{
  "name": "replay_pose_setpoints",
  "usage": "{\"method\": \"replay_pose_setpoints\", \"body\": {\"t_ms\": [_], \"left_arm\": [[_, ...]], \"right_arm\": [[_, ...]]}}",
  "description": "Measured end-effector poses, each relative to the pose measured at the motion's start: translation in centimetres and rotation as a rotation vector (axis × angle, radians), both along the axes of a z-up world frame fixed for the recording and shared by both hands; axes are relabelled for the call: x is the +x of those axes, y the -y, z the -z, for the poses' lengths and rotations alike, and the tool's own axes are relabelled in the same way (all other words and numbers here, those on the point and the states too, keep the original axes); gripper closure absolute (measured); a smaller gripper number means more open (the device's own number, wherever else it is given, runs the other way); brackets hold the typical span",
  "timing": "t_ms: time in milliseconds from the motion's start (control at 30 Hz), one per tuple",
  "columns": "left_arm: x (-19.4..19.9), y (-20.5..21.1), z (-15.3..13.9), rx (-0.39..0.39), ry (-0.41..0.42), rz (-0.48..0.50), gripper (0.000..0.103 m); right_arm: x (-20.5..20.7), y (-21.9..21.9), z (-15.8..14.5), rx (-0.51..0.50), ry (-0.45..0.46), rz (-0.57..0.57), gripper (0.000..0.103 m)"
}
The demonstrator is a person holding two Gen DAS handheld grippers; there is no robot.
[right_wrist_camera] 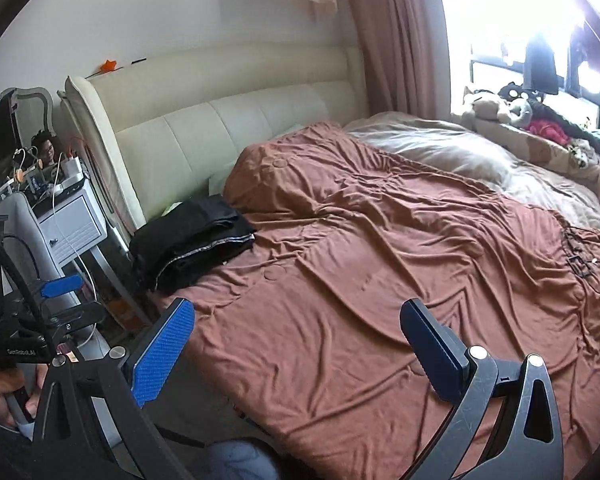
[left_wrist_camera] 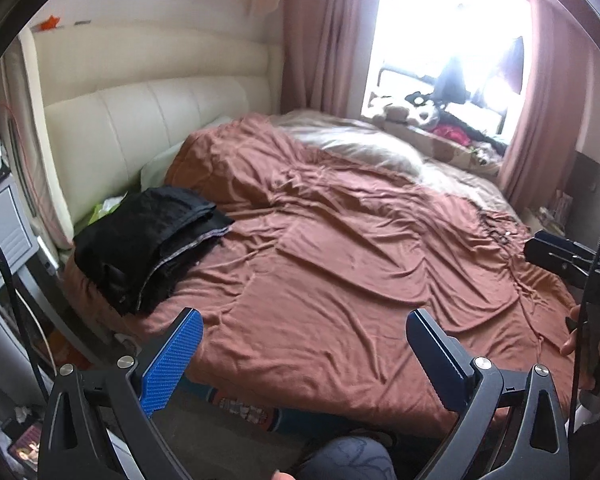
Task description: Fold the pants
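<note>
Hovering over the bed (left_wrist_camera: 340, 280), both tools spread wide and empty: left tool (left_wrist_camera: 304, 356), right tool (right_wrist_camera: 296, 348). Pants (left_wrist_camera: 148, 244) sit in a dark, bunched pile at nine o'clock, near the headboard (left_wrist_camera: 140, 128). Best play, I'd say: swing toward nine, pinch the waistband at two corners, and drag them onto the flat middle before folding.

A rumpled rust-brown duvet (left_wrist_camera: 340, 264) covered most of the bed in front of me, with a pale grey blanket (left_wrist_camera: 364, 148) bunched at its far side. Behind it stood the cream padded headboard (left_wrist_camera: 156, 108). Pink curtains (left_wrist_camera: 324, 36) framed a bright window (left_wrist_camera: 452, 40), and stuffed toys (right_wrist_camera: 496, 108) lay on its sill. A white nightstand (right_wrist_camera: 72, 228) stood beside the headboard, cluttered on top.
</note>
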State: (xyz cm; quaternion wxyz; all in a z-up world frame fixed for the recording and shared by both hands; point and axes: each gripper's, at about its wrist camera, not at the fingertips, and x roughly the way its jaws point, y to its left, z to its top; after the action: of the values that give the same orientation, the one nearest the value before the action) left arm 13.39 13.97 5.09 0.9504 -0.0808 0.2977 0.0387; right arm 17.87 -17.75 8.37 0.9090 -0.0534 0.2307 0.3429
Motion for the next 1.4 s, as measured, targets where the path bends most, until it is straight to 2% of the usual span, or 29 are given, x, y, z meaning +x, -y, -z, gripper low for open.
{"method": "replay_pose_setpoints", "body": {"t_ms": [133,600,867,1033,1133,1233,1400], "left_arm": [[-1.5,0.9,0.3,-0.002,0.007,0.020,0.001],[-8.1,2.5,-0.2,-0.029,0.084,0.046,0.000],[-11.5,2.7,0.3,-0.006,0.128,0.023,0.001],[-12.7,2.7,0.9,-0.016,0.147,0.020,0.000],[-13.6,2.8,1.1,-0.024,0.173,0.016,0.001],[-14.7,3.4,1.1,0.003,0.219,0.025,0.001],[-15.1,3.6,1.5,-0.009,0.234,0.024,0.001]], "right_arm": [[-2.8,1.6,0.5,-0.008,0.062,0.034,0.000],[-8.9,4.9,2.4,-0.015,0.066,0.074,0.000],[-12.2,6.4,3.4,0.023,0.087,0.105,0.000],[-13.8,6.8,4.2,0.014,0.113,0.131,0.000],[-14.6,7.3,4.8,0.028,0.100,0.144,0.000],[-15.5,7.7,5.6,0.040,0.092,0.161,0.000],[-16.9,8.5,6.4,0.061,0.105,0.188,0.000]]}}
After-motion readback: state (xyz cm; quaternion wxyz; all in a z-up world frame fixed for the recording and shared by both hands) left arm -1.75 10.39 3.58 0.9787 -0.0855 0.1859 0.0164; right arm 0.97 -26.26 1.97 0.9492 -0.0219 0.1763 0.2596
